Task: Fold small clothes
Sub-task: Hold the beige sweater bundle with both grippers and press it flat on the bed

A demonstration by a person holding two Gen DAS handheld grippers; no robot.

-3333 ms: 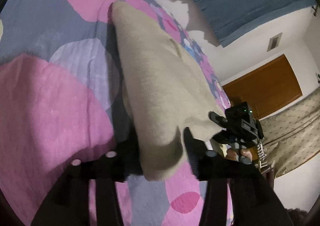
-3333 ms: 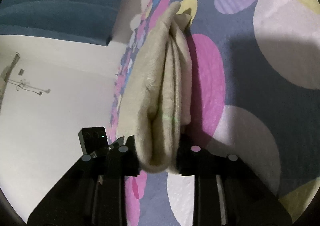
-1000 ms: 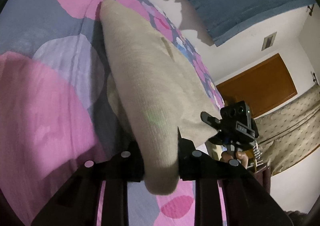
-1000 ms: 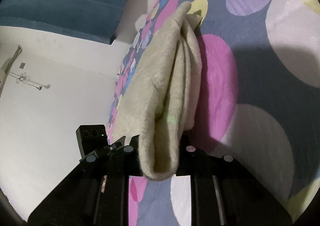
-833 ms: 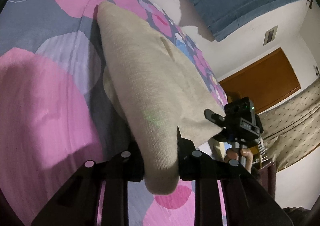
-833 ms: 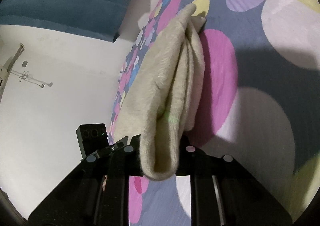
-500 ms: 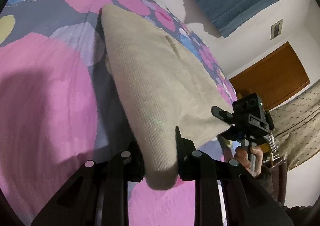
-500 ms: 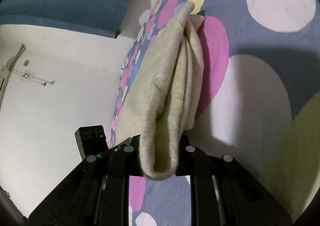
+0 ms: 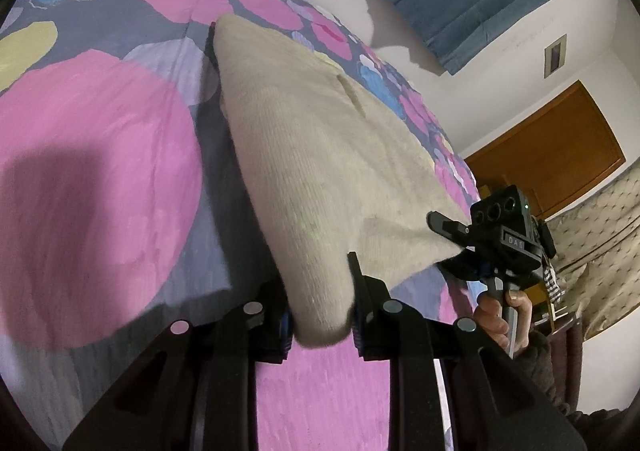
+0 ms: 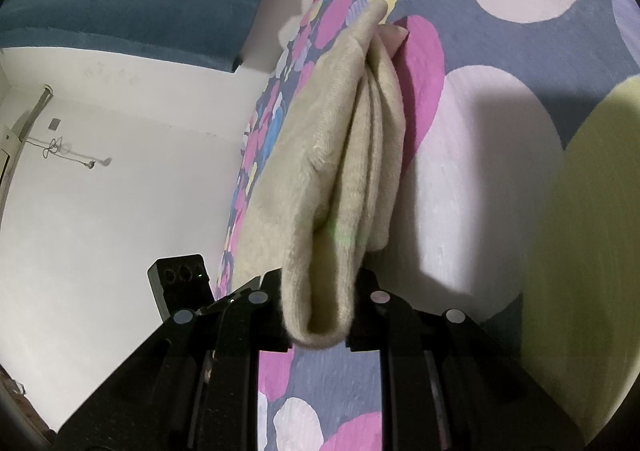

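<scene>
I held a folded beige knit garment stretched between both grippers above the bed.

My left gripper had its jaws clamped on one bunched corner of the garment, and my right gripper had its jaws clamped on the other corner, where the layers hung doubled. The garment's far end rested on the bedspread, a grey cover with pink, blue and yellow spots. Beyond the garment, a hand gripped the right gripper's handle, with a brown wooden door behind it.
</scene>
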